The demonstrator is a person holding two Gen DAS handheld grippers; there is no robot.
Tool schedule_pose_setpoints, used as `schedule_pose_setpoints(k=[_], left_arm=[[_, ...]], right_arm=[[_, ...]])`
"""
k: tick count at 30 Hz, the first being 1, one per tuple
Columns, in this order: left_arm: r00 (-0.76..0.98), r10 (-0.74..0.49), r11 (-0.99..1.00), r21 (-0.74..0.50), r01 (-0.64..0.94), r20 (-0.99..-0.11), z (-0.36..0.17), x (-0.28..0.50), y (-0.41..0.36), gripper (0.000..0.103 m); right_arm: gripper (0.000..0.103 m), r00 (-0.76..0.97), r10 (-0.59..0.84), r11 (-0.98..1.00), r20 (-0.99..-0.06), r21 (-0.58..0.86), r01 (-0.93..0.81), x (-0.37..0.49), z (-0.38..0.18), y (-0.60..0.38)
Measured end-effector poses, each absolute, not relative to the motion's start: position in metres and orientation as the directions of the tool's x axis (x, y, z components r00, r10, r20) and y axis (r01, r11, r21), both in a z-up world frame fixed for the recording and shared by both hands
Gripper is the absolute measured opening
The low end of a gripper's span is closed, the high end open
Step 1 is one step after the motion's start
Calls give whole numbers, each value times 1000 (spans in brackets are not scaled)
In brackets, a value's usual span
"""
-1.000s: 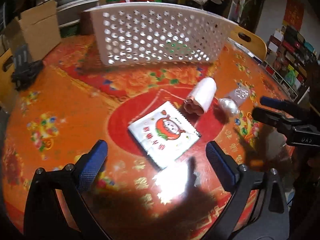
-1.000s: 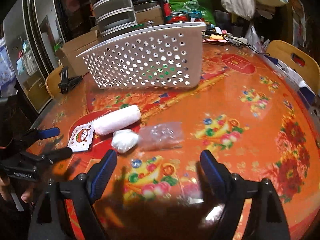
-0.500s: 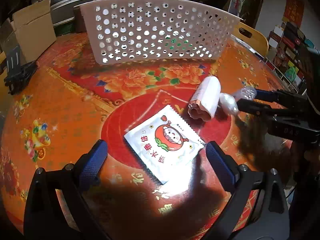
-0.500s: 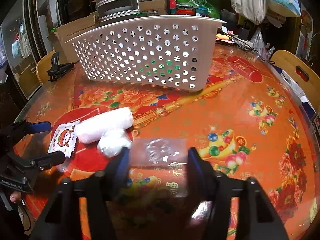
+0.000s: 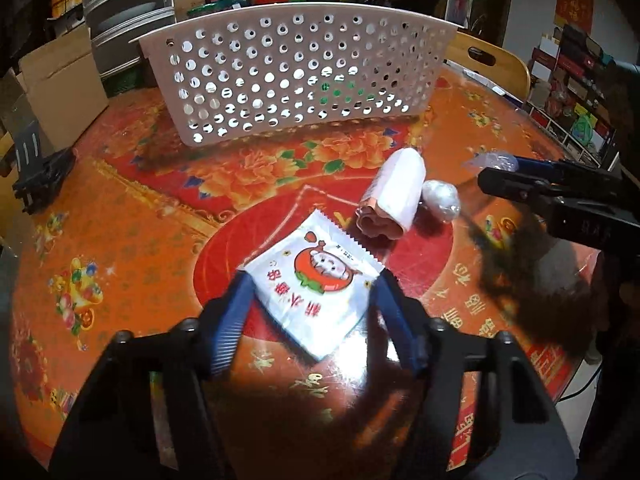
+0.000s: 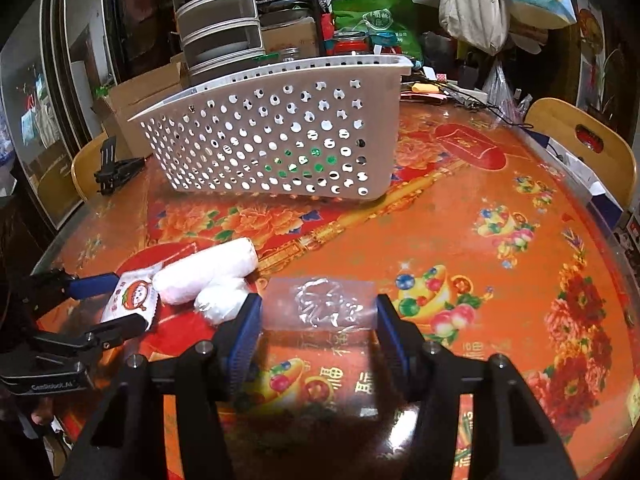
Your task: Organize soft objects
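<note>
A white snack packet with a red cartoon print (image 5: pixel 316 282) lies on the red table. My left gripper (image 5: pixel 312 312) has its blue fingers on both sides of the packet's near end, closing on it. A pink-white rolled cloth (image 5: pixel 394 196) and a small white wrapped ball (image 5: pixel 440 200) lie just beyond. My right gripper (image 6: pixel 318 316) has its fingers on either side of a clear plastic bag (image 6: pixel 326 302), touching its edges. The white perforated basket (image 5: pixel 296 76) stands at the back, with something green inside. The packet (image 6: pixel 132 298), roll (image 6: pixel 208 270) and ball (image 6: pixel 220 300) also show in the right wrist view.
A black clip stand (image 5: pixel 40 176) sits at the table's left edge. Cardboard boxes (image 5: pixel 60 80), stacked drawers (image 6: pixel 216 20) and bags crowd behind the basket. Wooden chair backs (image 6: pixel 584 144) stand at the right rim.
Both grippers moved forward and down and narrowed: the left onto the snack packet, the right onto the clear plastic bag. The objects on the table have not shifted.
</note>
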State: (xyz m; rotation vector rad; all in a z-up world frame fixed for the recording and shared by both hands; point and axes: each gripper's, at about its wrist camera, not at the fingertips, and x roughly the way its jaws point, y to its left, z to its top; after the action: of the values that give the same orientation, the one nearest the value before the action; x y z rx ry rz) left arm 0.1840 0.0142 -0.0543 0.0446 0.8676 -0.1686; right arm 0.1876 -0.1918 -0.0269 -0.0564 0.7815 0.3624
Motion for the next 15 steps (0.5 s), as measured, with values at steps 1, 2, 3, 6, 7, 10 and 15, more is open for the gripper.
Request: schedule_pose_setpoints(k=[1,2,3,6,7,10,15], left_arm=[[636,-129,985,-25,169,-761,-54,183,13,53],[640,-130,985,-22,173,-758,-54,182,12,51],[641,-132,984,-21,177,-756,-54,181,11,49],[649,-150,982,-38,184,-746,-53,178,10,22],[650,-163,980,-44,195,-742,-53,177,8,15],[652,-170,978,-44,205,-739,-53,175,6,10],[668,-212,973,-94,209,-713,-50,170,13,9]], right_arm=[[56,651,302,936,-697,87,-341,188,-27,-192],[56,651,305,935,-695,91,-342,187,-27,-192],[56,651,308,935,-694,94,-343,187,-26,-192],[56,651,319,933,-689,108,-343,187,-26,-194],[56,650,325,932,-687,117,-342,187,-26,-196],[56,650,334,931,-683,132,-341,187,-26,-198],[56,656,352,927,-668,152,-343,186,-25,-201]])
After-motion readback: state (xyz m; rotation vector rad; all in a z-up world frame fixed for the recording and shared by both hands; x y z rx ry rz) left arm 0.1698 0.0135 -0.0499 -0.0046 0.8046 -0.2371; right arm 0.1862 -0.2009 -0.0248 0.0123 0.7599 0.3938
